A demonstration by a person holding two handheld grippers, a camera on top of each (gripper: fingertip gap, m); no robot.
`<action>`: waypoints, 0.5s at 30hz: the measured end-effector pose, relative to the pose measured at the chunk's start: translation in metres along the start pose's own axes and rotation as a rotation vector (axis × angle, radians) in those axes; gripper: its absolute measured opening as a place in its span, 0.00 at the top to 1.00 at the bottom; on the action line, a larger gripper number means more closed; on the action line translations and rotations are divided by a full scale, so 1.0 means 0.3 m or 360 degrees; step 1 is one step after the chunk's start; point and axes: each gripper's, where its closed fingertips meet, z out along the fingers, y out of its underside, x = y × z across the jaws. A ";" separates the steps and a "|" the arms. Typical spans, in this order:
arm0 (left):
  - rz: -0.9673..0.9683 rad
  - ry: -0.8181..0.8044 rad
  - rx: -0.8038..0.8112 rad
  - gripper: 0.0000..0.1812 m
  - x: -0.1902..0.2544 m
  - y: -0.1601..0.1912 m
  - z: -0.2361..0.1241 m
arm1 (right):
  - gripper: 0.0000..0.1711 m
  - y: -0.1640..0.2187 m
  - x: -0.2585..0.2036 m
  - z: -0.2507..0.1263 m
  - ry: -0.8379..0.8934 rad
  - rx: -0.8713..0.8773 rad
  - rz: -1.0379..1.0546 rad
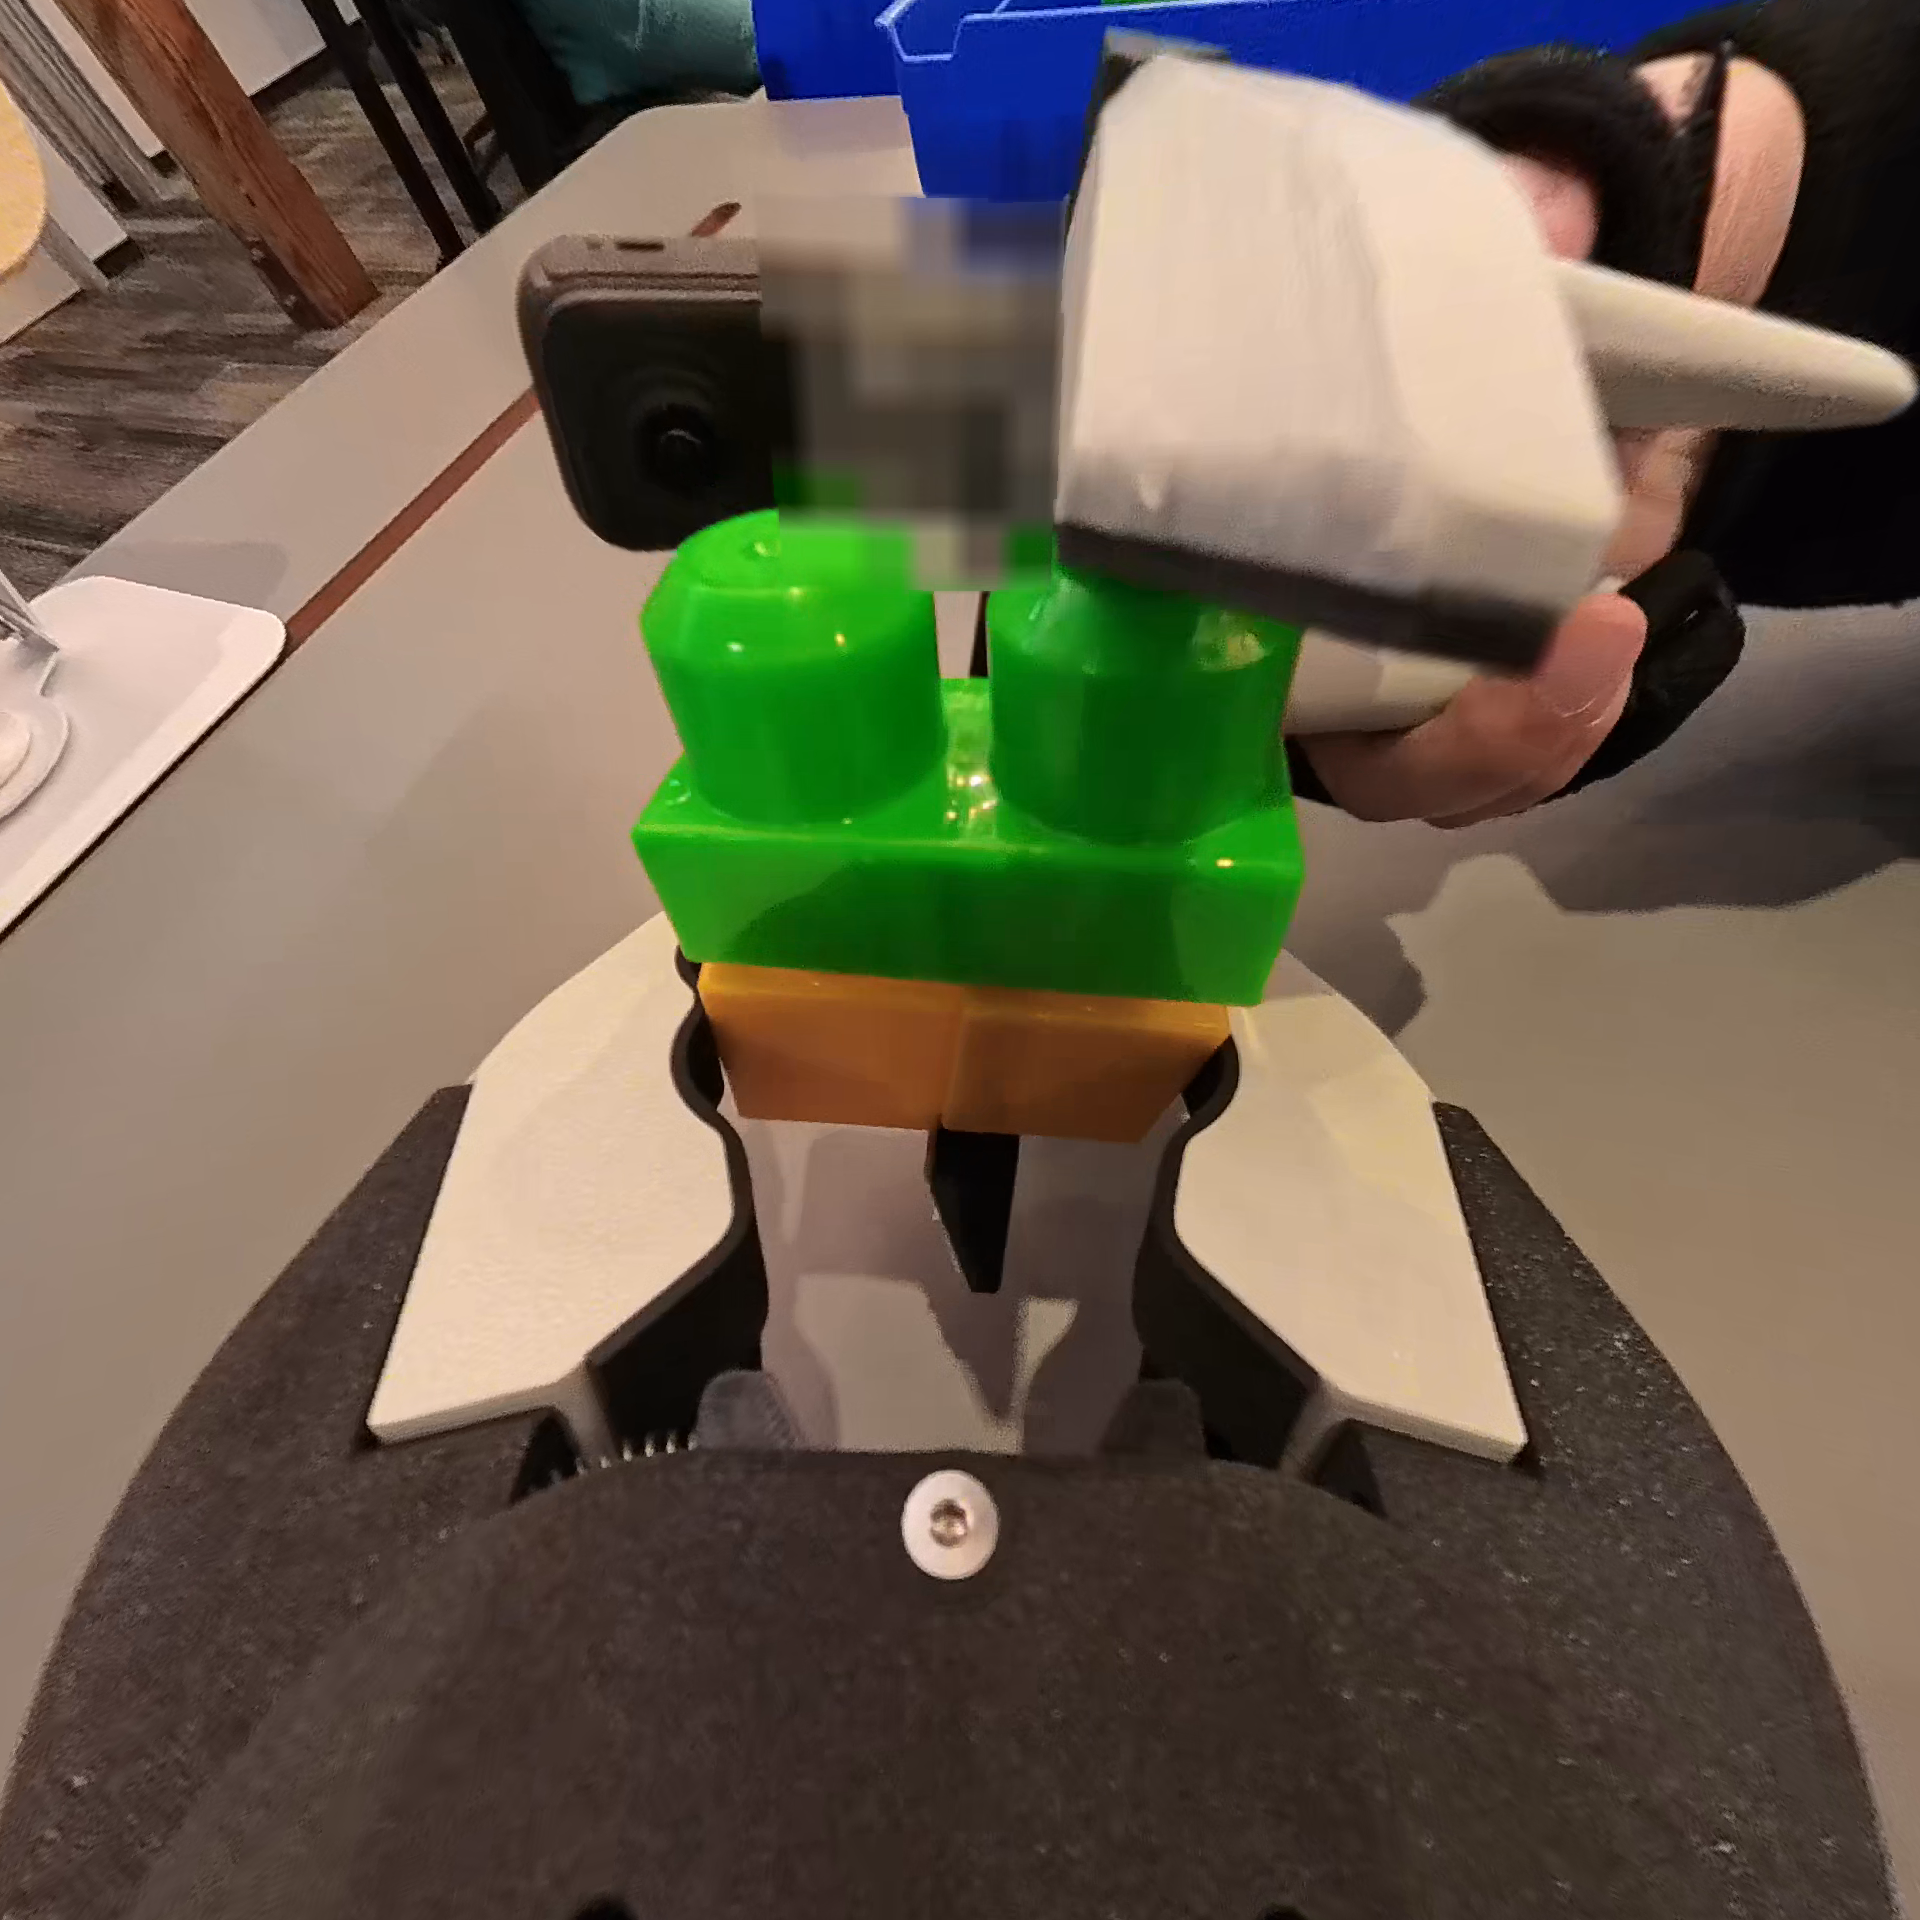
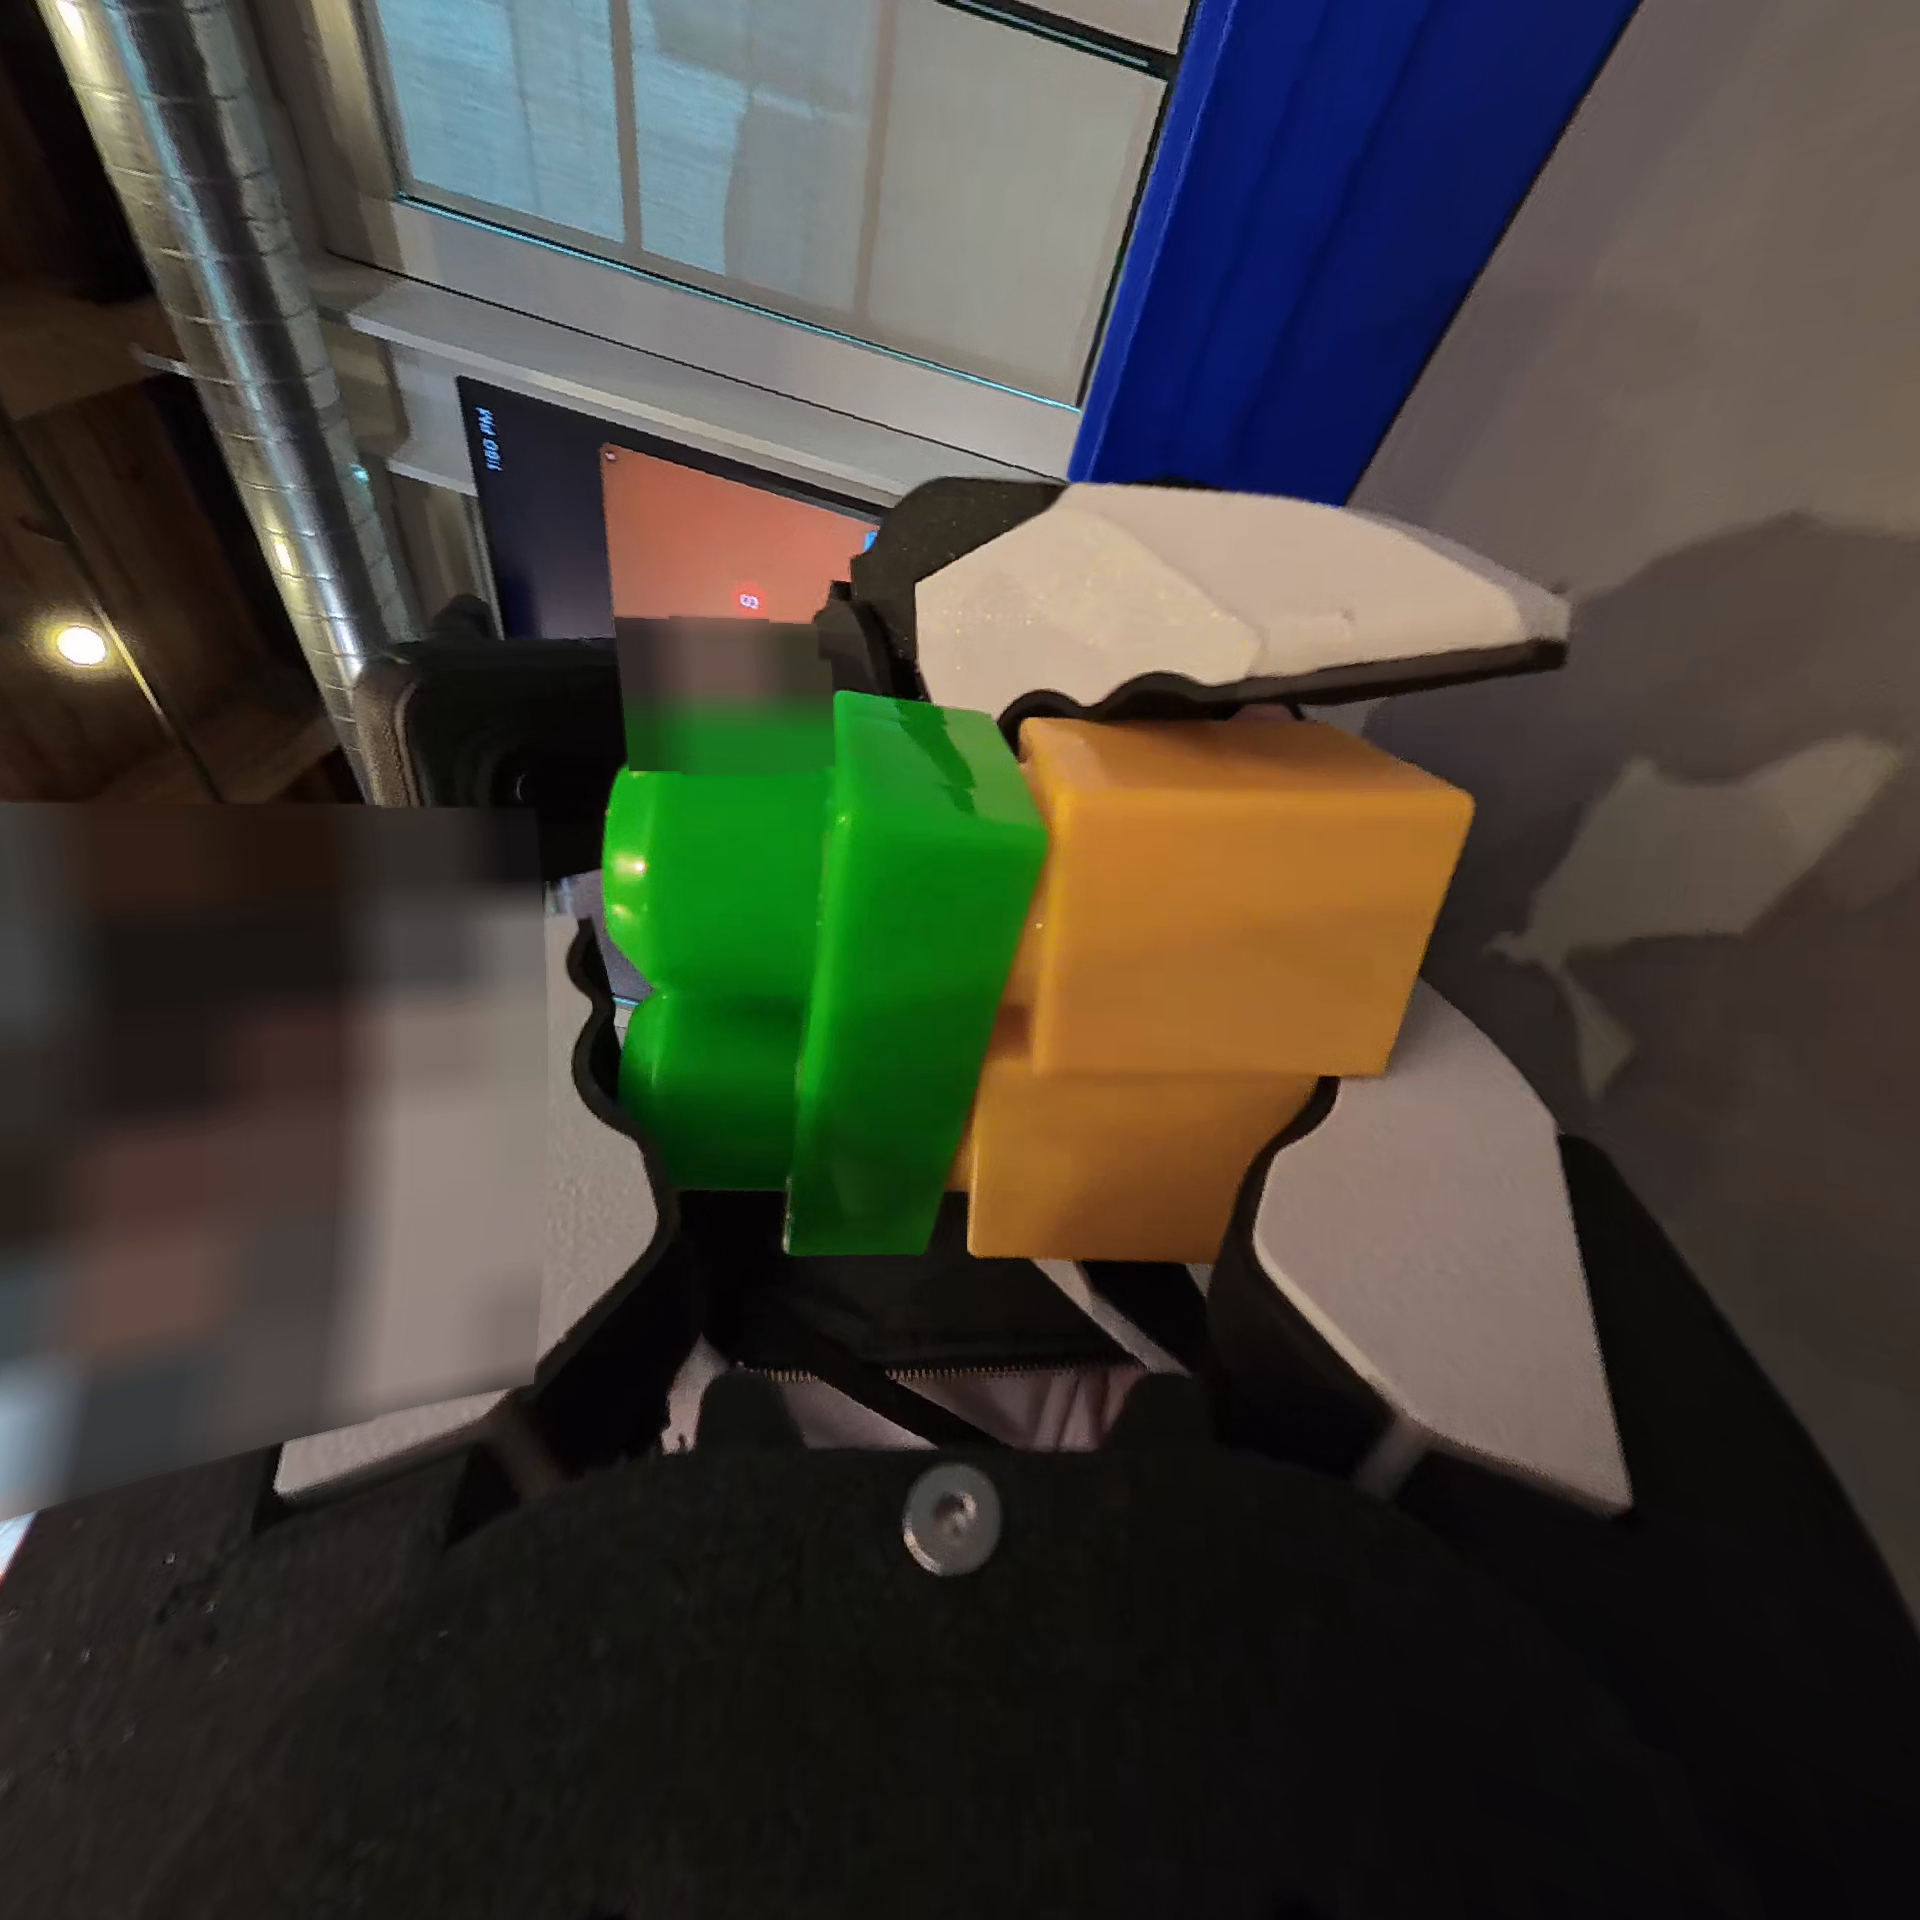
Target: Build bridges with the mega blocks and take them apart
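Mega blocks sit right in front of us in both wrist views: a green block (image 1: 966, 831) with two round studs is pressed onto two orange blocks (image 1: 966, 1049) that lie side by side beneath it. Nearest in the left wrist view, our left gripper (image 1: 961, 1049) has its two white fingers (image 1: 582, 1174) closed against the outer sides of the orange pair, so the stack is held up above the grey table (image 1: 312, 935) rather than resting on it. In the right wrist view the same stack appears turned on its side, the green block (image 2: 914, 966) to the left and the orange blocks (image 2: 1195, 987) to the right. Our right gripper (image 2: 935, 1039) brackets the whole stack lengthwise, one finger by the green studs and the other finger (image 2: 1455, 1195) against the lower orange block; it looks closed on the stack, though the stud-side contact is partly hidden by a blurred patch. Just behind the green studs in the left wrist view, the right gripper (image 1: 1330, 416) reaches in from the right, one finger lying over the right-hand stud, with a person's hand (image 1: 1507, 727) around its handle. Farther back on the table stands a blue bin (image 1: 987, 104), and a white stand base (image 1: 135, 675) rests at the far left edge.
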 end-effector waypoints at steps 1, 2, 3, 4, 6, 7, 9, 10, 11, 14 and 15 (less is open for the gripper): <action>-0.0001 0.0007 -0.0004 0.51 0.002 -0.001 0.001 | 0.26 0.004 0.000 0.000 0.0003 -0.0010 0.0002; -0.0002 0.0016 -0.0015 0.51 0.006 0.000 0.001 | 0.26 0.009 -0.001 0.002 -0.0007 -0.0018 0.0017; 0.0009 0.0003 -0.0025 0.51 0.004 0.004 0.001 | 0.26 0.012 0.001 0.003 -0.0010 -0.0020 0.0032; 0.0016 -0.0008 -0.0037 0.51 0.002 0.008 0.004 | 0.25 0.013 0.006 0.002 -0.0004 -0.0020 0.0045; 0.0019 -0.0009 -0.0041 0.51 0.003 0.009 0.006 | 0.25 0.017 0.007 0.001 -0.0008 -0.0029 0.0057; 0.0023 -0.0021 -0.0049 0.51 0.001 0.011 0.007 | 0.25 0.016 0.009 0.001 0.0000 -0.0027 0.0051; 0.0055 -0.0040 -0.0053 0.51 -0.001 0.014 0.007 | 0.25 0.020 0.016 0.003 0.0040 -0.0044 0.0009; 0.0059 -0.0054 -0.0041 0.51 -0.003 0.010 0.007 | 0.26 0.021 0.015 0.002 0.0047 -0.0052 -0.0007; 0.0054 -0.0052 -0.0042 0.51 -0.003 0.009 0.007 | 0.26 0.022 0.014 0.001 0.0054 -0.0060 -0.0012; 0.0039 -0.0042 -0.0061 0.51 -0.002 0.017 0.009 | 0.27 0.025 0.022 0.002 0.0078 -0.0073 -0.0006; 0.0033 -0.0044 -0.0069 0.51 -0.003 0.020 0.011 | 0.27 0.026 0.028 0.003 0.0097 -0.0077 -0.0011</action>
